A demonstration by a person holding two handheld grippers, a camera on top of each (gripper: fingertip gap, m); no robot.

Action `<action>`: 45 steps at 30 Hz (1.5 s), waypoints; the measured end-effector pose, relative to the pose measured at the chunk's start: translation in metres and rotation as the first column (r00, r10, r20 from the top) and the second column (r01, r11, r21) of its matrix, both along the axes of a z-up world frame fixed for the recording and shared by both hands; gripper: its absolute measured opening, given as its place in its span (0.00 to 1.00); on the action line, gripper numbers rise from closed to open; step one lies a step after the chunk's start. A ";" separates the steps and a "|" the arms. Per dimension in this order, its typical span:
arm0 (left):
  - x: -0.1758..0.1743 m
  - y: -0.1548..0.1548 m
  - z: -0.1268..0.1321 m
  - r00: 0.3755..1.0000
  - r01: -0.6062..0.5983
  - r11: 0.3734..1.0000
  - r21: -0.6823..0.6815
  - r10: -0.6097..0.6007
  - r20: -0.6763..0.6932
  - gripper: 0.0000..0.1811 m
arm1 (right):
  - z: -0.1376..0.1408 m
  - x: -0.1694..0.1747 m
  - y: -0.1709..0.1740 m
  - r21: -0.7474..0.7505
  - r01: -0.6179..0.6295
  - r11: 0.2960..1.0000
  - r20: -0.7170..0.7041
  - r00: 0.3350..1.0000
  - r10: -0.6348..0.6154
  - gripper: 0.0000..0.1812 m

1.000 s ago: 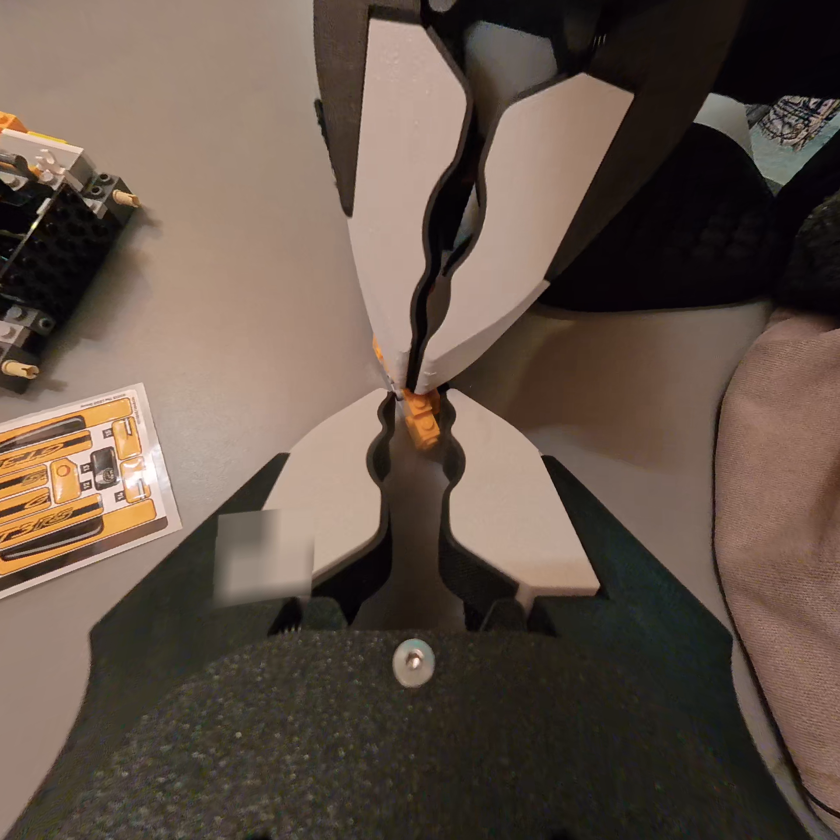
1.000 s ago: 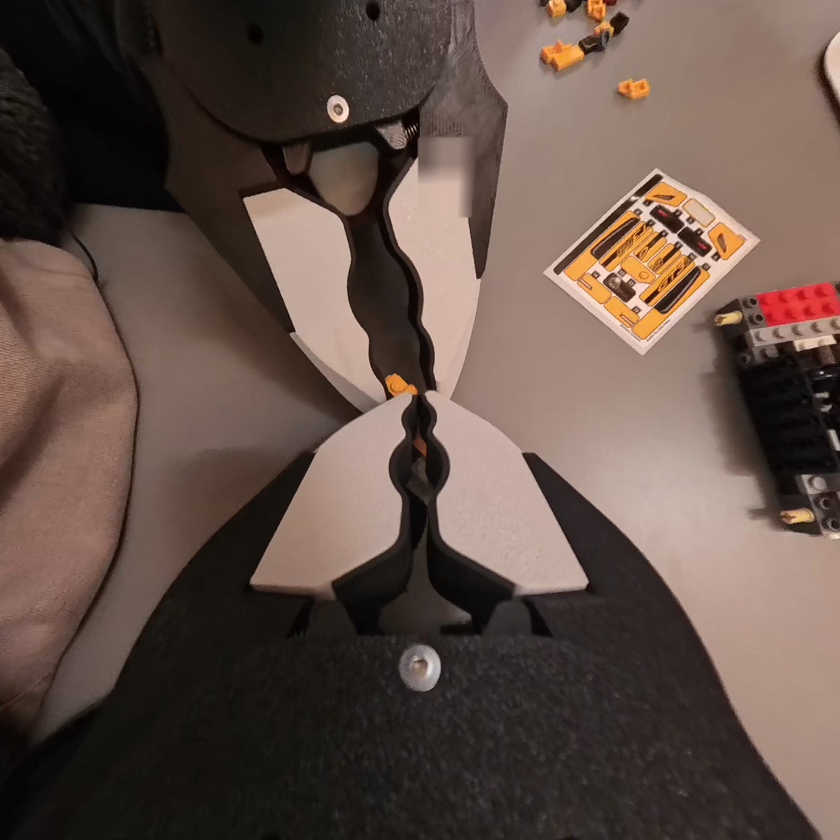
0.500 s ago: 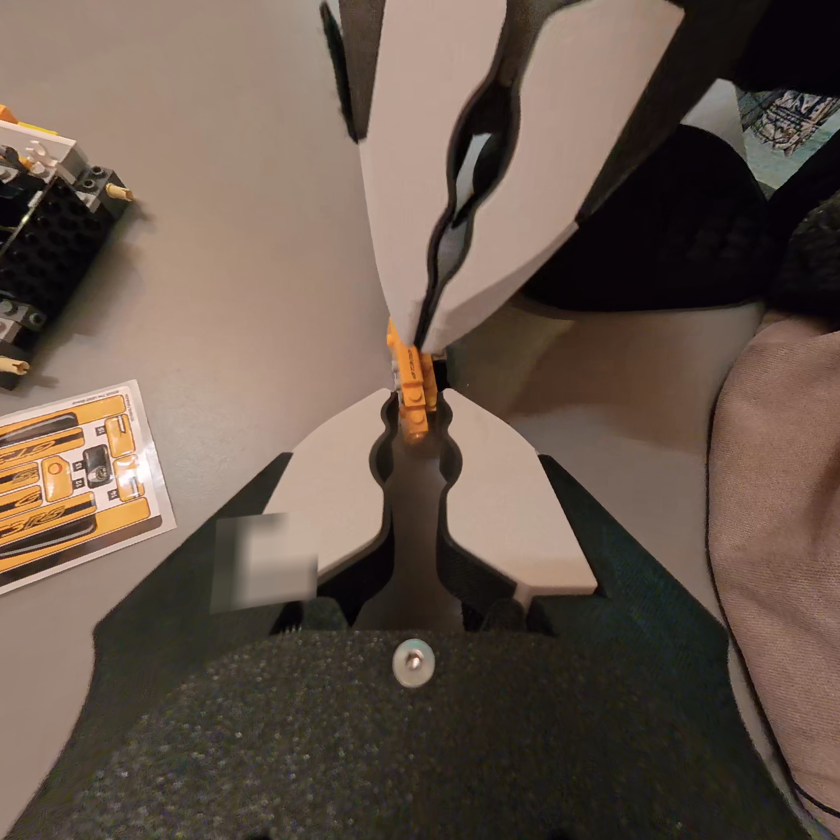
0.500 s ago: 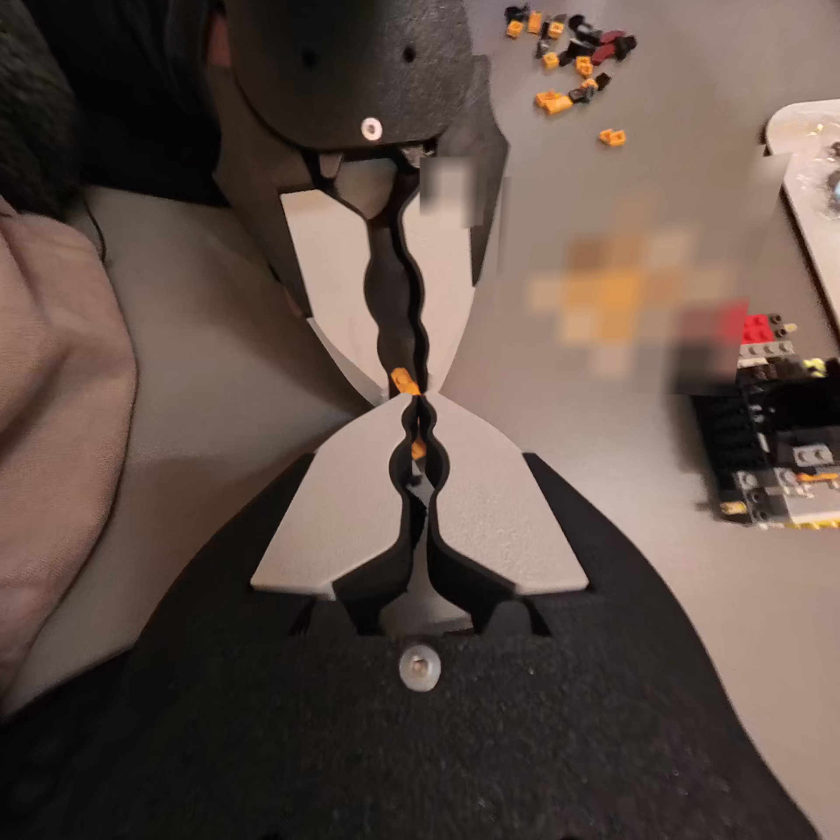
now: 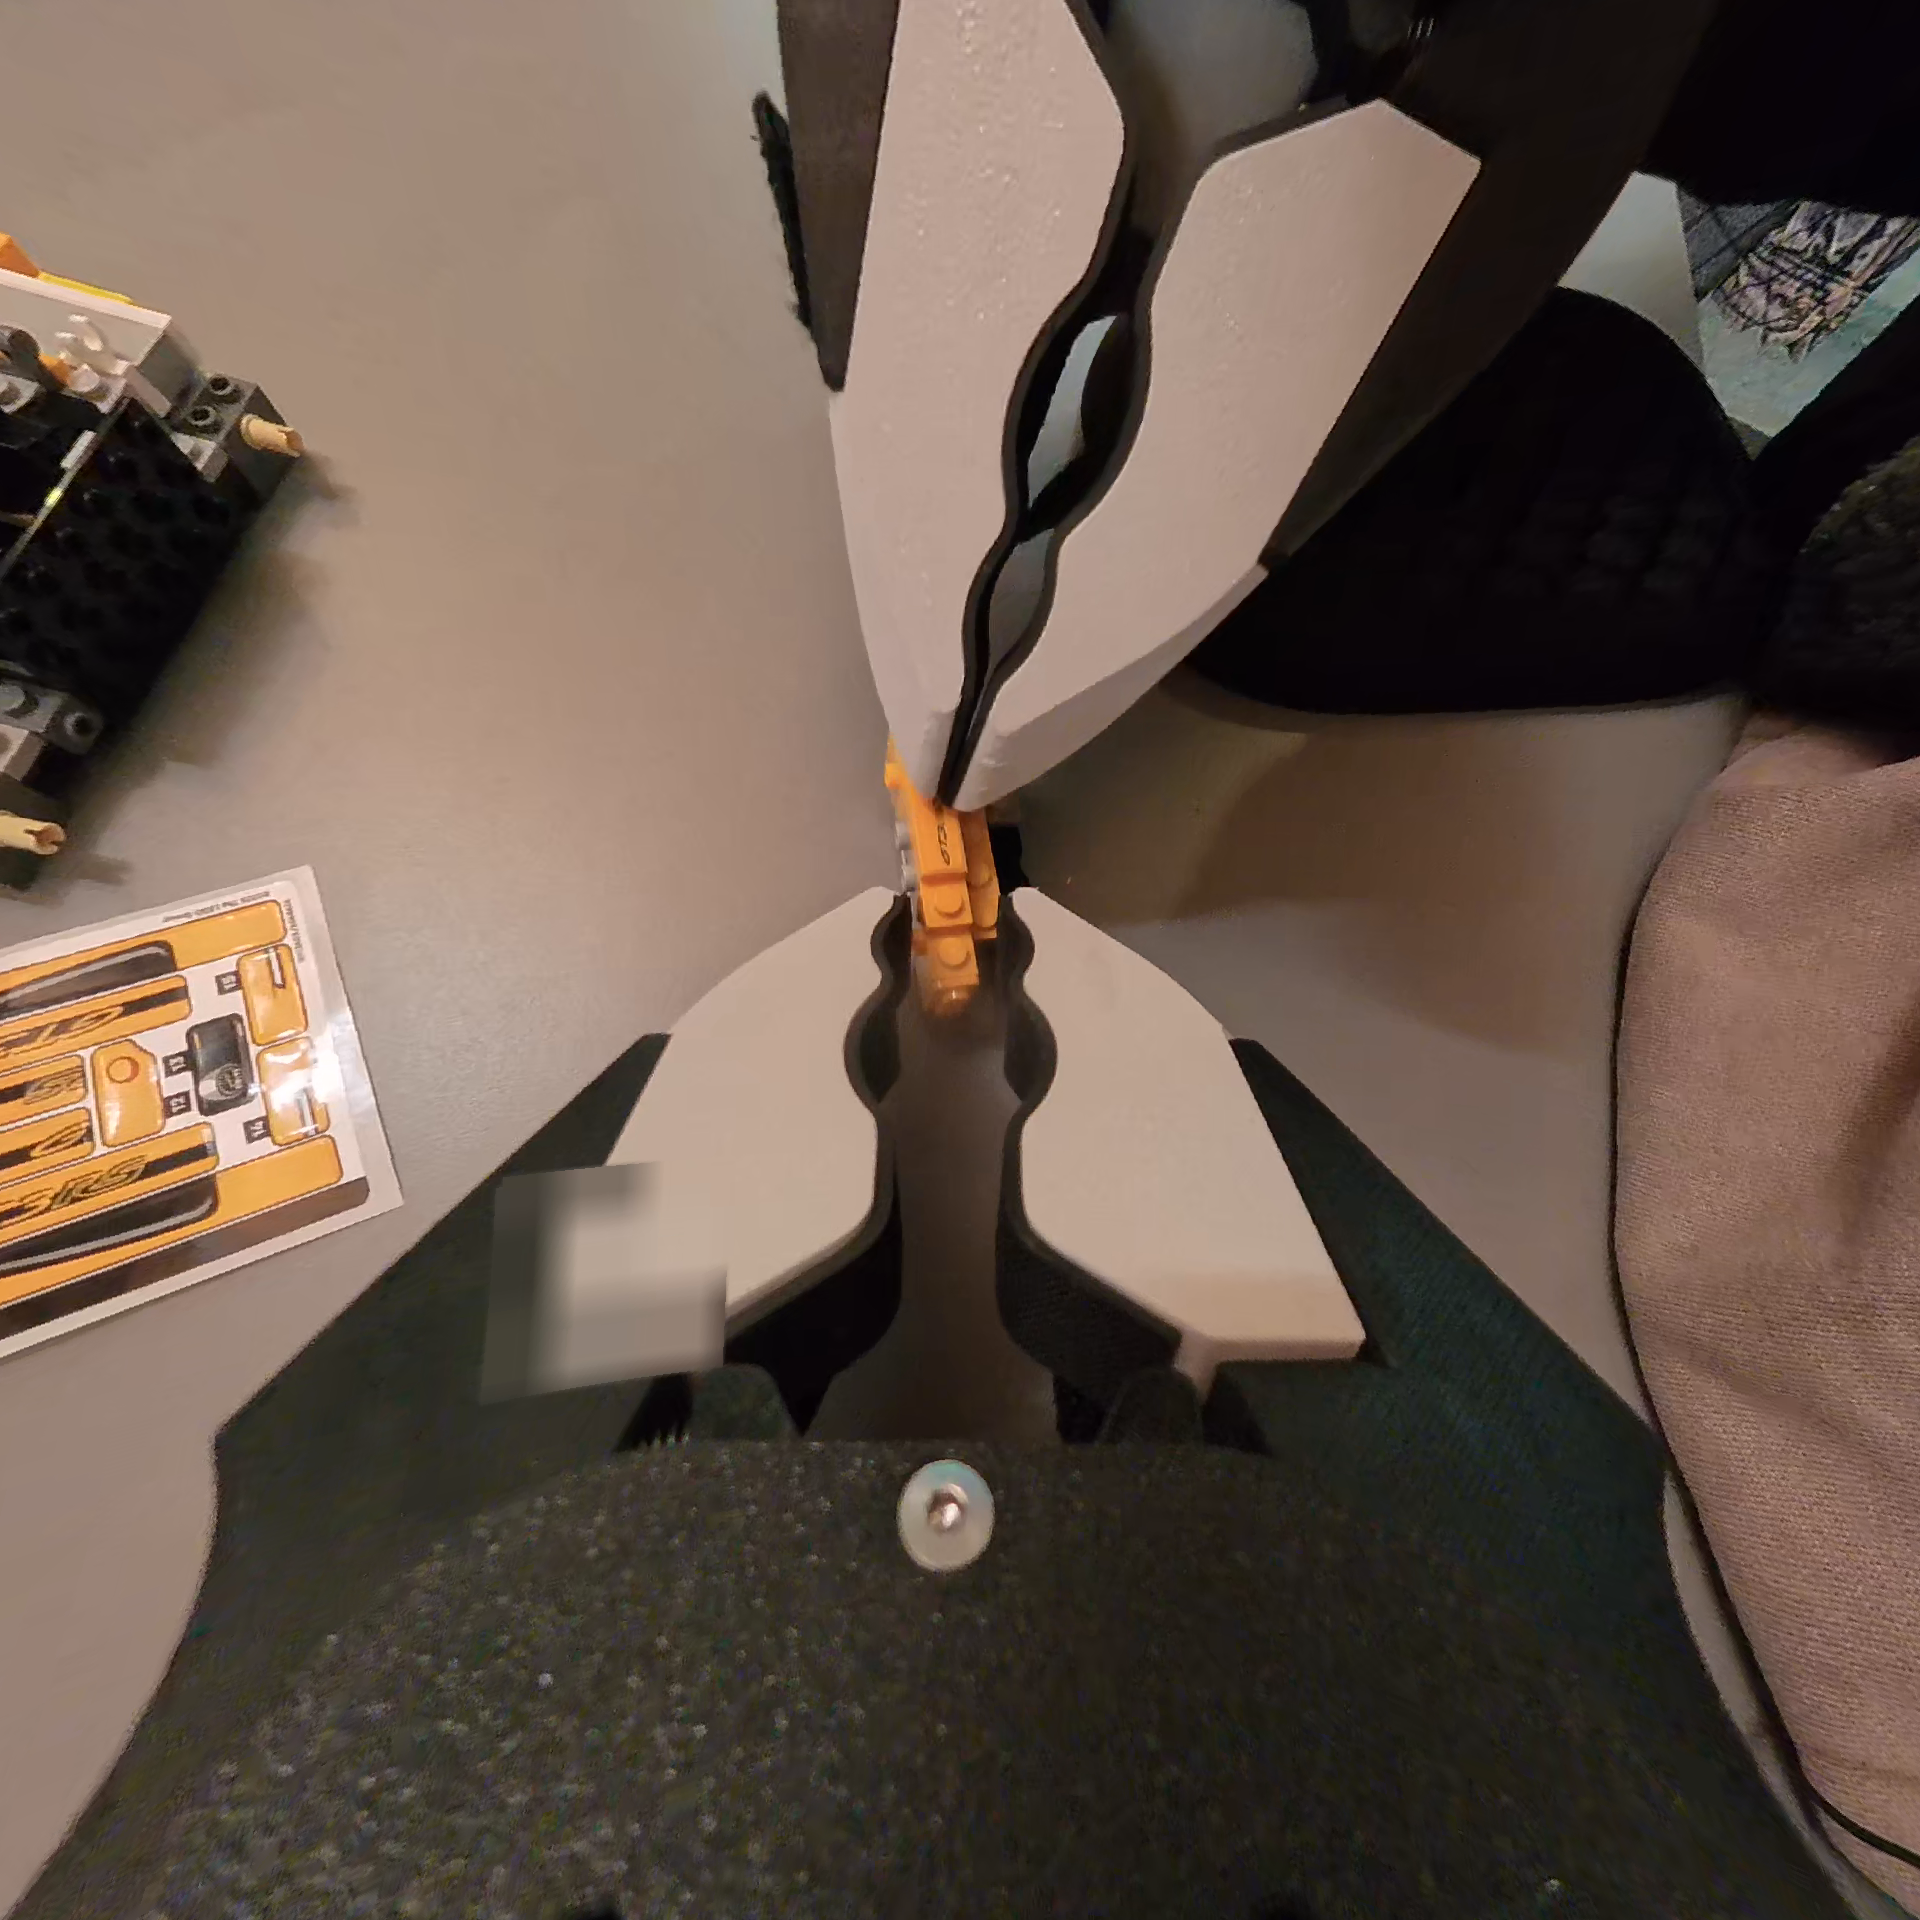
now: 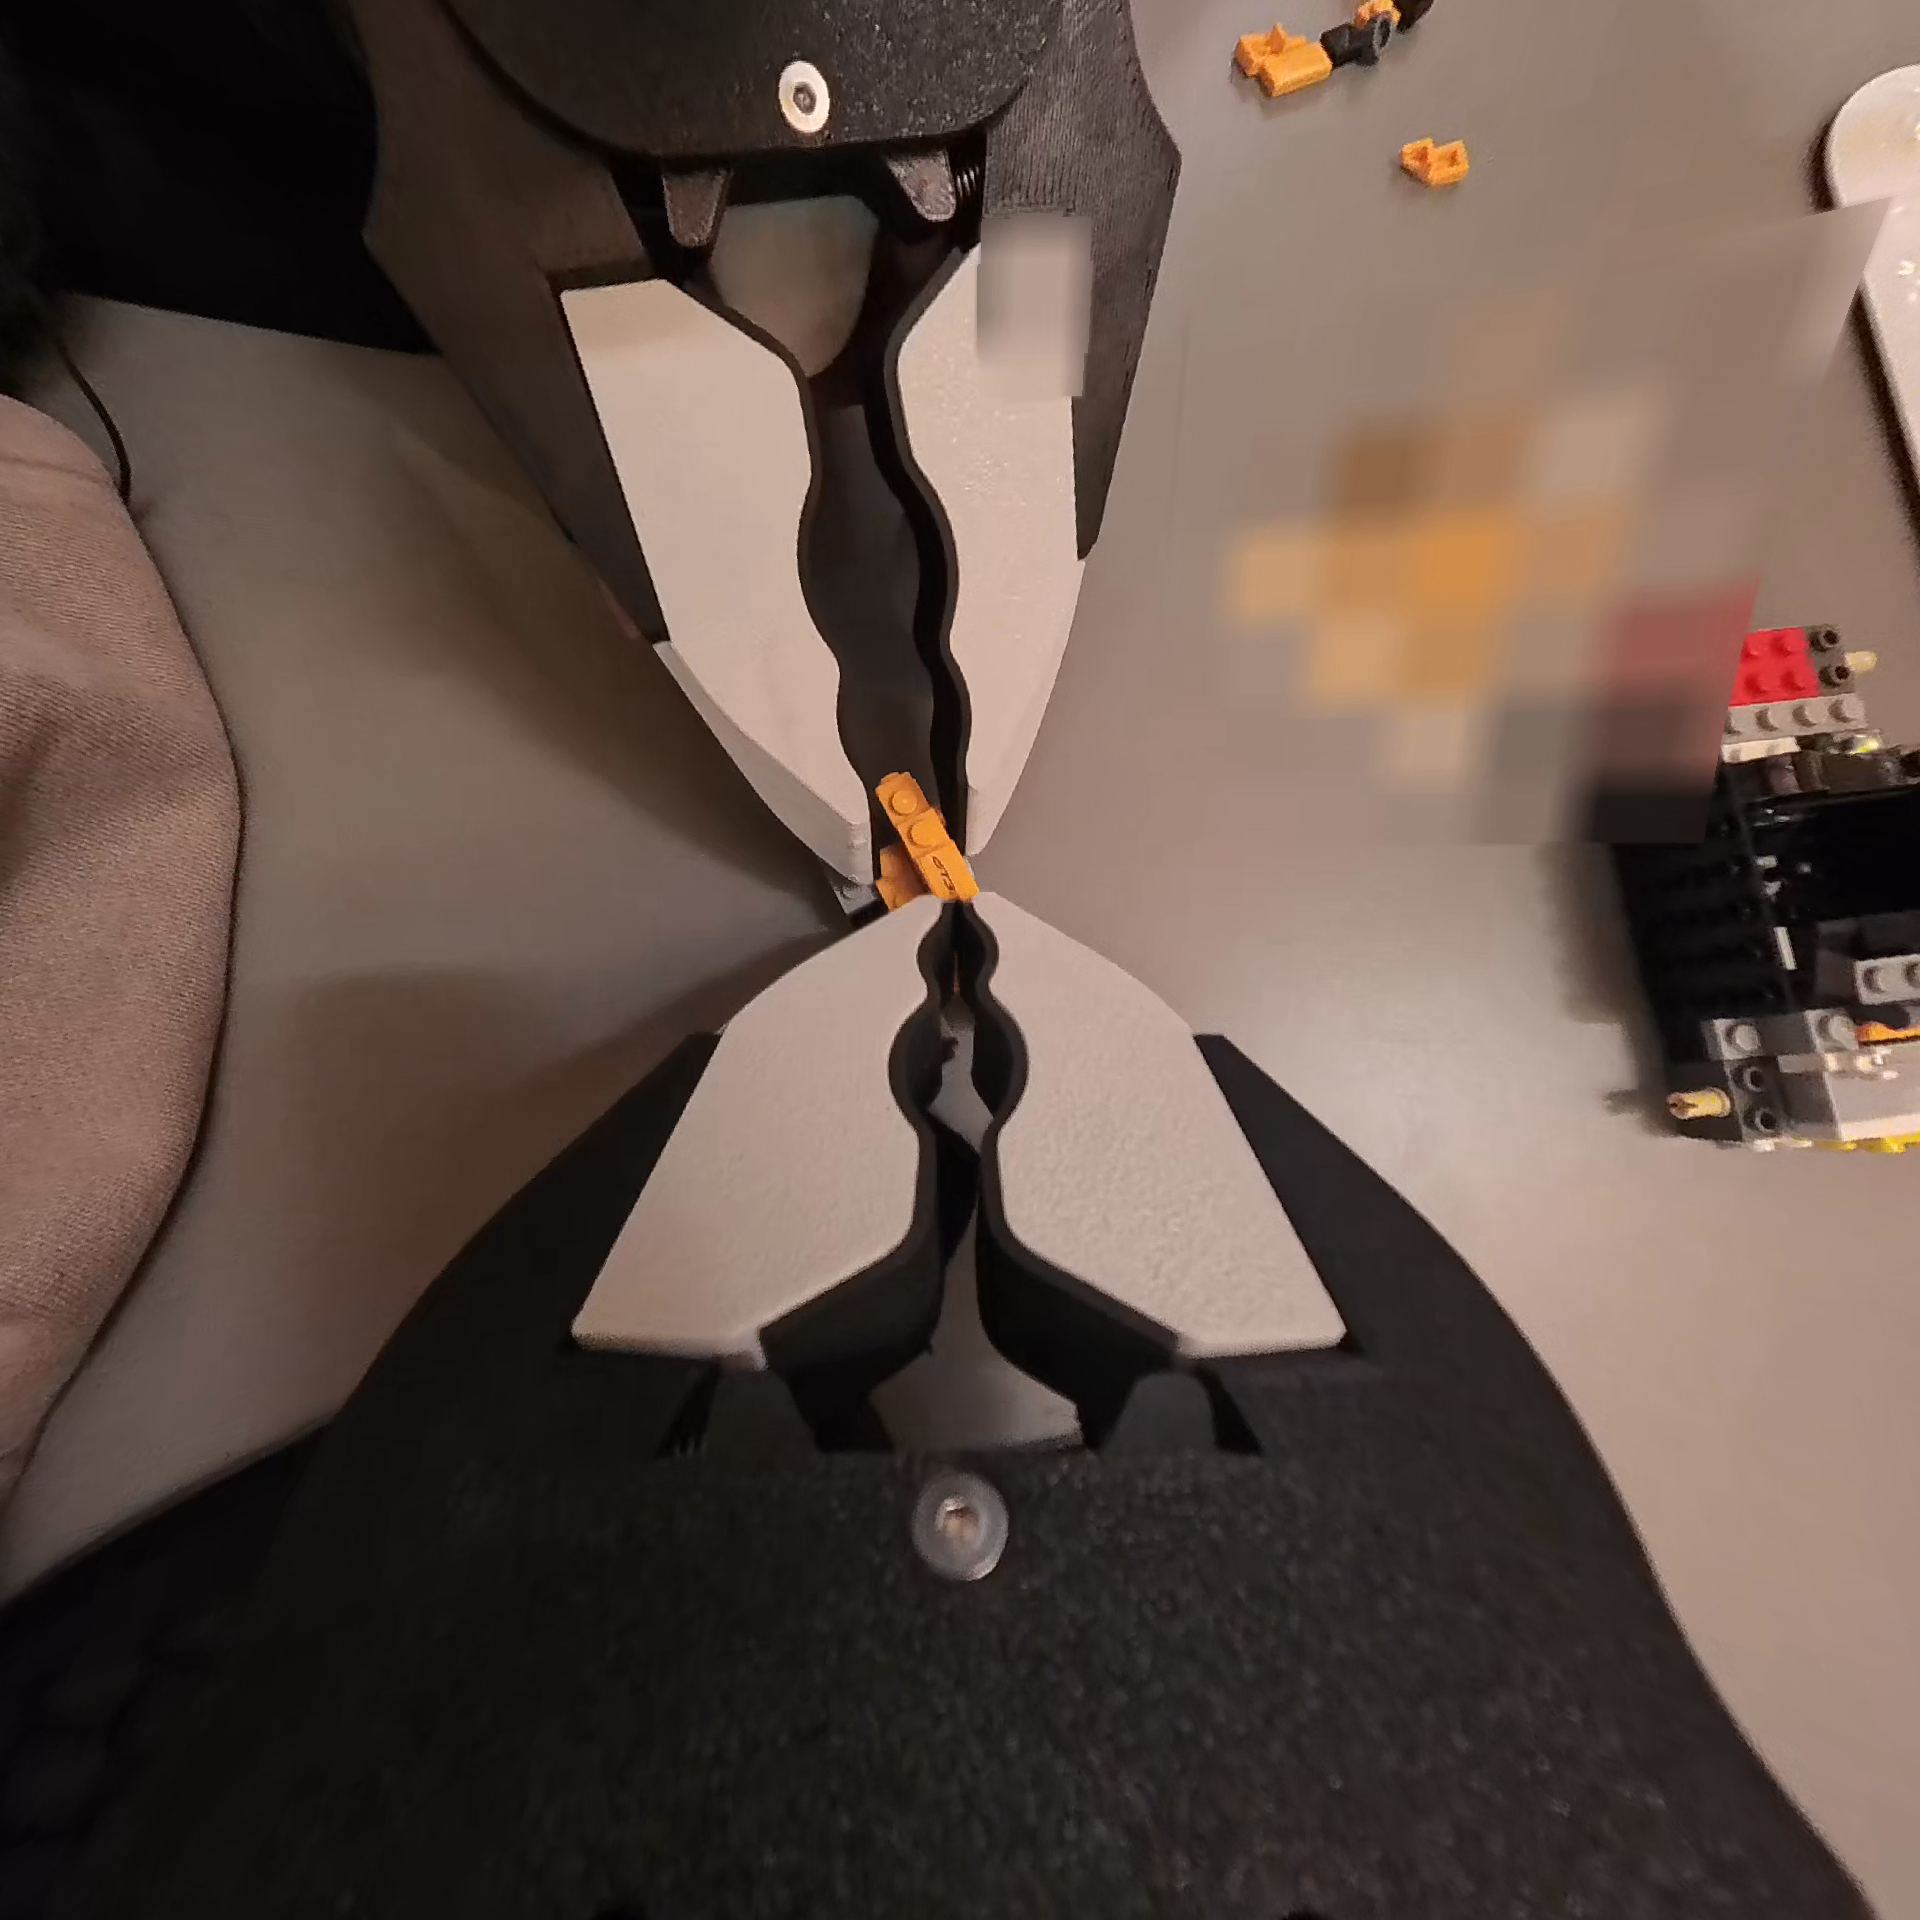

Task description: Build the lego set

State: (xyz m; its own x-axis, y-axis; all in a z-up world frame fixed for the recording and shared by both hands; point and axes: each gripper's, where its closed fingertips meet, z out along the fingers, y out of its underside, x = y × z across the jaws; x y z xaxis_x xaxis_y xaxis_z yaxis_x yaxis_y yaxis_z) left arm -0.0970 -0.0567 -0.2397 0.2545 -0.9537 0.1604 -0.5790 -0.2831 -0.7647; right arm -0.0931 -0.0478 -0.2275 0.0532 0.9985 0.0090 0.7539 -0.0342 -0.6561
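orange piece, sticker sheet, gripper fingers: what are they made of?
Orange lego piece: hard moulded plastic, smooth, crisp studs. Sticker sheet: glossy printed film, glare at its edge. Fingers: matte grainy pale-grey faces with black wavy liners, probably 3D-printed plastic; liners could be rubber.

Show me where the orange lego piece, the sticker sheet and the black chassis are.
orange lego piece (image 5: 951,894): left wrist view, its studded face.
sticker sheet (image 5: 156,1101): left wrist view, its middle.
black chassis (image 6: 1725,914): right wrist view, its black studded deck.
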 end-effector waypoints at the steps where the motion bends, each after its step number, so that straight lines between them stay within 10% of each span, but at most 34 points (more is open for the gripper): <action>1: 0.000 0.000 0.000 1.000 0.000 1.000 0.001 0.000 0.000 0.09 | 0.000 0.001 0.000 -0.002 0.000 1.000 0.003 1.000 0.000 0.00; 22: 0.000 0.001 0.000 1.000 -0.003 1.000 0.017 0.004 -0.007 0.08 | -0.001 -0.011 -0.003 -0.183 0.027 0.983 0.272 0.962 0.025 0.00; 45: -0.001 0.002 -0.001 1.000 -0.016 0.999 0.032 0.017 -0.018 0.08 | 0.000 -0.004 0.005 -0.115 0.169 0.979 0.233 0.963 -0.139 0.00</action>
